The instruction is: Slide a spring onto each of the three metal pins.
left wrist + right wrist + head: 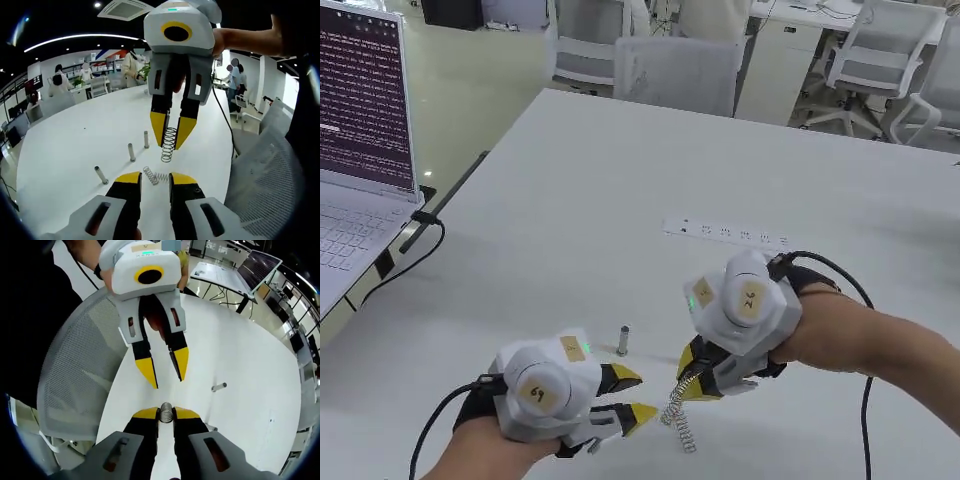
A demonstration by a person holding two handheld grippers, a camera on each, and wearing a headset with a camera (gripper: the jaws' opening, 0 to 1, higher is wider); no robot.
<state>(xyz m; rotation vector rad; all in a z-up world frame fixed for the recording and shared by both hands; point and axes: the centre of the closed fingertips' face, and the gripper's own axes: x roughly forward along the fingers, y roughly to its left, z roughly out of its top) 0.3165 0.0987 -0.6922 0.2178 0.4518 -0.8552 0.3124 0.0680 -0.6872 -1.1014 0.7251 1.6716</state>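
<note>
Table white, wide. Laptop at its L edge, strip mid-table. R gripper clamped on a spring, which hangs roughly upright from the tips, low over the table; can't tell if its lower end touches. L gripper faces it, jaws apart. 2nd spring lies flat on the table just ahead of the L tips. 3 pins stand upright in a row near both springs, all bare.
</note>
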